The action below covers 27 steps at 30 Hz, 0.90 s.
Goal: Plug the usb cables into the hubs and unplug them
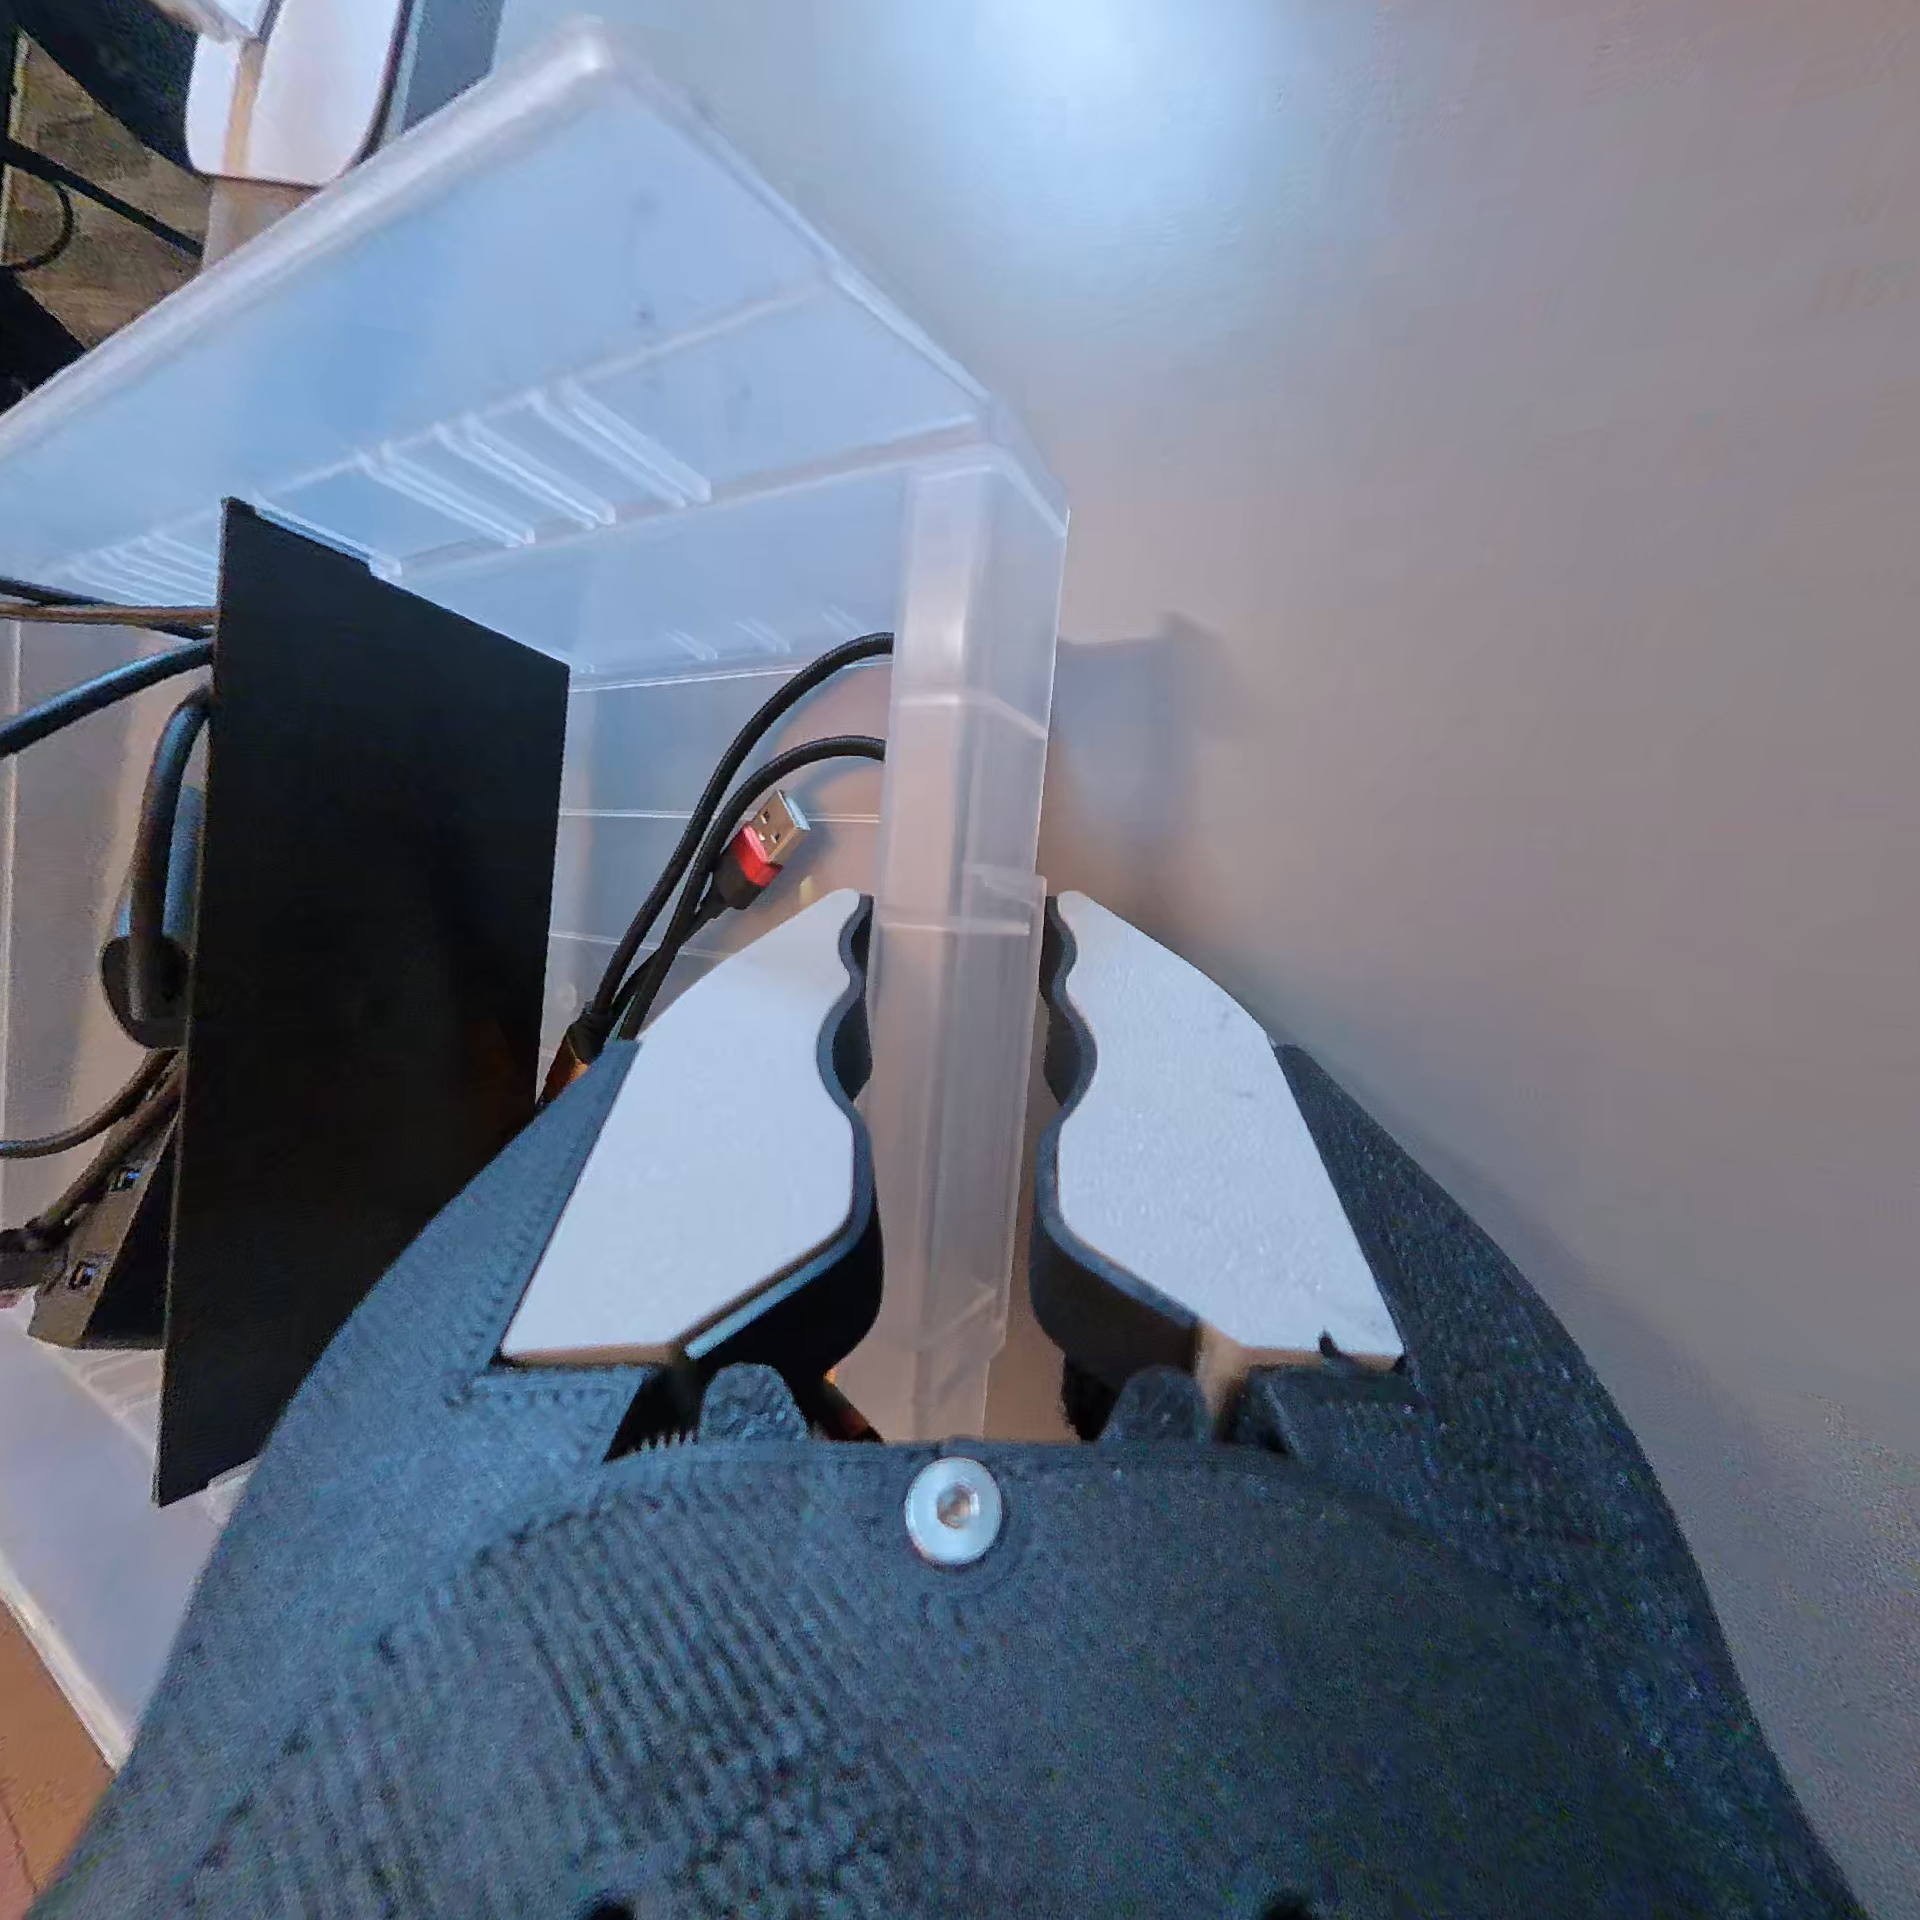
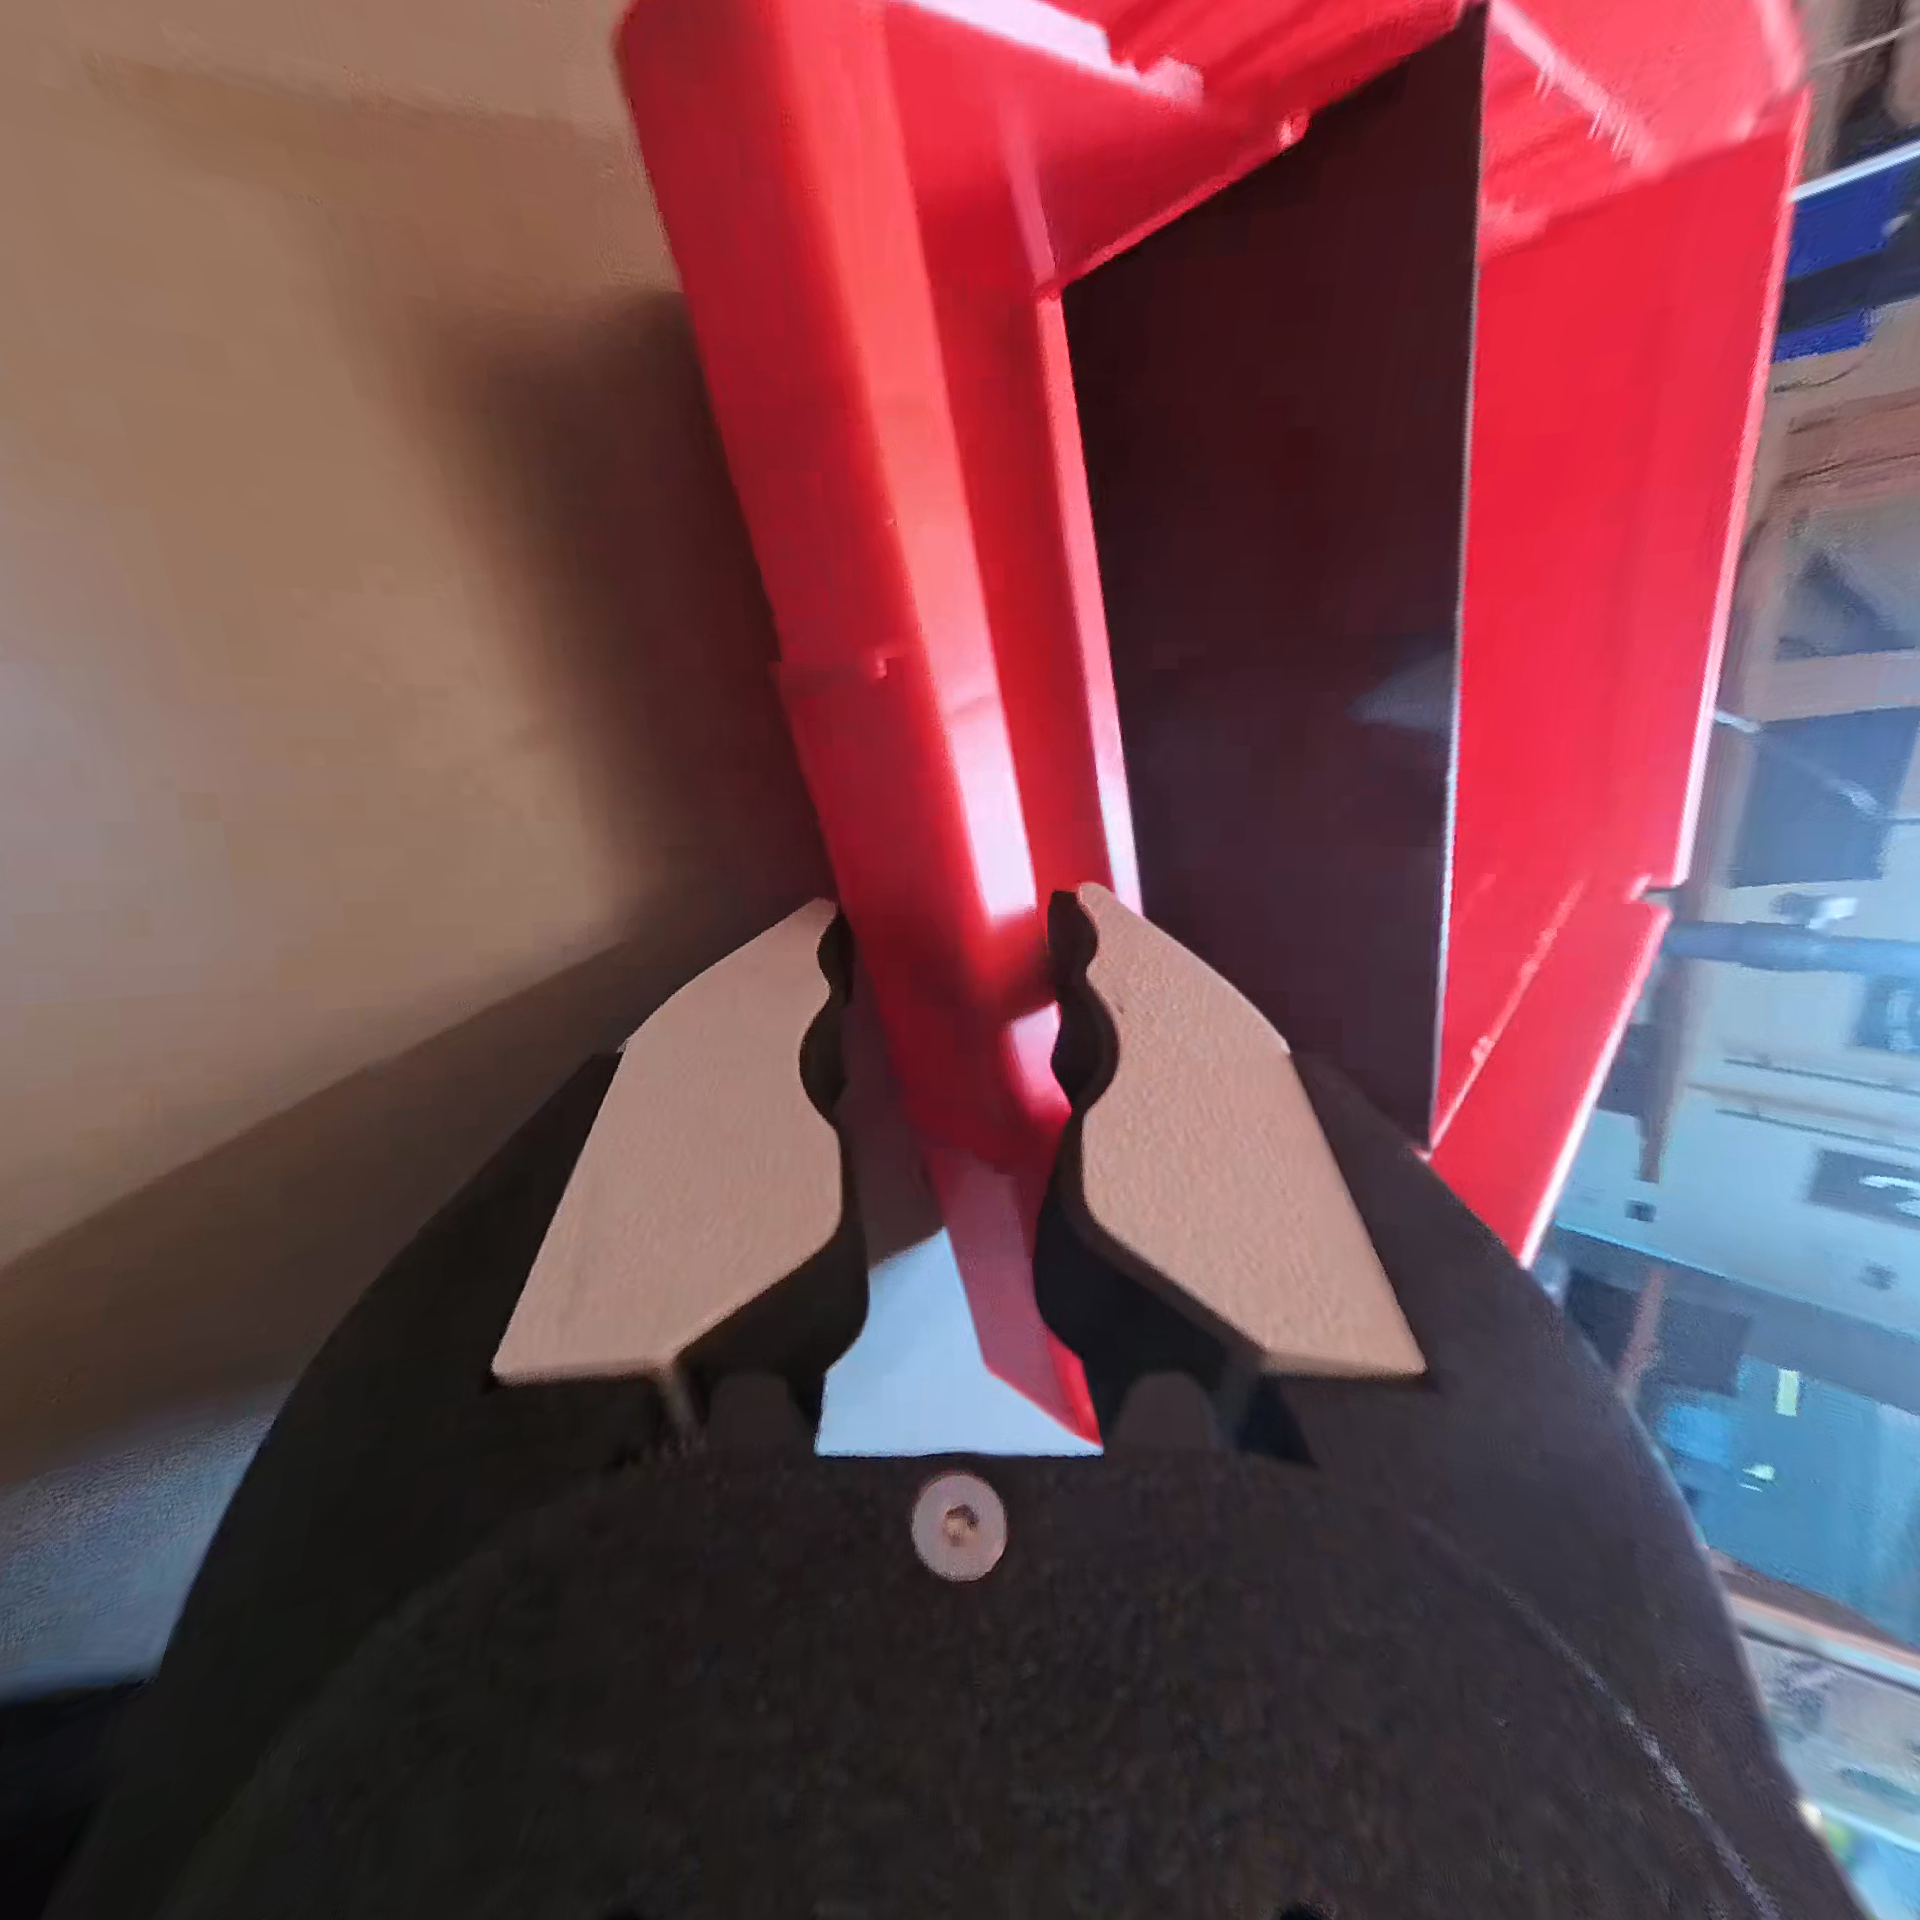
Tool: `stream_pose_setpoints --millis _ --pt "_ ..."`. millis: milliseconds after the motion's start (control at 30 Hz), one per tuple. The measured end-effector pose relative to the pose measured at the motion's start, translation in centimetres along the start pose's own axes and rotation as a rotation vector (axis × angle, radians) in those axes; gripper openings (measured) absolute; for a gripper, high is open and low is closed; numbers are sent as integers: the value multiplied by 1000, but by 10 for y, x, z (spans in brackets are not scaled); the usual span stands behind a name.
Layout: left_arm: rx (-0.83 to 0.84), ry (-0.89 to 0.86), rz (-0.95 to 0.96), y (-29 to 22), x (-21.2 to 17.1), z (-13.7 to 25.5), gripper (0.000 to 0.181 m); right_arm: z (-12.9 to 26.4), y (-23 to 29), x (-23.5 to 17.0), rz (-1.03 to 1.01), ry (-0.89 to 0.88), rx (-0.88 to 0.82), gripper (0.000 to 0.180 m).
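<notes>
In the left wrist view, my left gripper (image 1: 956, 914) is shut on the upright corner edge of a clear plastic bin (image 1: 966, 727). Inside the bin a black divider panel (image 1: 364, 935) stands upright. Black braided cables (image 1: 748, 748) hang beside it, one ending in a loose red USB plug (image 1: 767, 844). A black hub (image 1: 99, 1278) with cables in it shows at the lower left, partly hidden by the panel. In the blurred right wrist view, my right gripper (image 2: 945, 914) is shut on the corner edge of a red plastic bin (image 2: 883, 520) with a black panel (image 2: 1278, 623) inside.
A pale wall (image 1: 1455, 623) lies close behind the clear bin on the right. In the right wrist view a tan wall (image 2: 312, 520) is on the left and blurred shelving with boxes (image 2: 1818, 935) is on the far right. One gripper's finger ends stand about 40 centimeters off the other's.
</notes>
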State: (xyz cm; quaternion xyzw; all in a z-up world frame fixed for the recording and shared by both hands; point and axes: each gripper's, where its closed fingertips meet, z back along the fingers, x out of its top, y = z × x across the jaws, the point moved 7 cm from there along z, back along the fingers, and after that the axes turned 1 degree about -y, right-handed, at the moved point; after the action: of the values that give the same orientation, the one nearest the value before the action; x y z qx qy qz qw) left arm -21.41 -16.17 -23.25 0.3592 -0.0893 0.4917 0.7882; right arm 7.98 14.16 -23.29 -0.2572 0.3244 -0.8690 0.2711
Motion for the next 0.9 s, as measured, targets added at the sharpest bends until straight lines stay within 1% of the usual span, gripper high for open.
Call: stream_pose_setpoints --millis 100,167,233,333,400,500,567,633,700,833,900 --pt "50 12 46 18 -3 -9 36 -25 -23 -4 -14 7 -62 37" --pt "48 21 99 27 -6 -8 40 -30 -33 -1 -62 -12 -92 42" --pt "26 -35 192 36 -3 6 44 -18 -35 14 -152 -162 -77 43" --pt "45 -237 391 65 6 37 35 4 -39 34 -313 -397 -2 43" --pt "103 -245 530 99 3 48 35 12 -41 45 -435 -538 84 43" --pt "179 -169 702 152 -7 43 34 13 -37 57 -570 -676 227 41" --pt "189 -80 750 181 -14 26 35 10 -31 59 -580 -710 248 38" --pt "149 22 770 197 -18 4 39 6 -23 57 -550 -707 233 37" --pt "113 119 759 205 -16 -17 43 4 -16 55 -533 -701 238 35" --pt "129 382 638 214 -16 -50 45 3 -11 52 -511 -726 235 30" --pt "77 461 626 213 -11 -56 34 2 -10 52 -510 -731 235 29"
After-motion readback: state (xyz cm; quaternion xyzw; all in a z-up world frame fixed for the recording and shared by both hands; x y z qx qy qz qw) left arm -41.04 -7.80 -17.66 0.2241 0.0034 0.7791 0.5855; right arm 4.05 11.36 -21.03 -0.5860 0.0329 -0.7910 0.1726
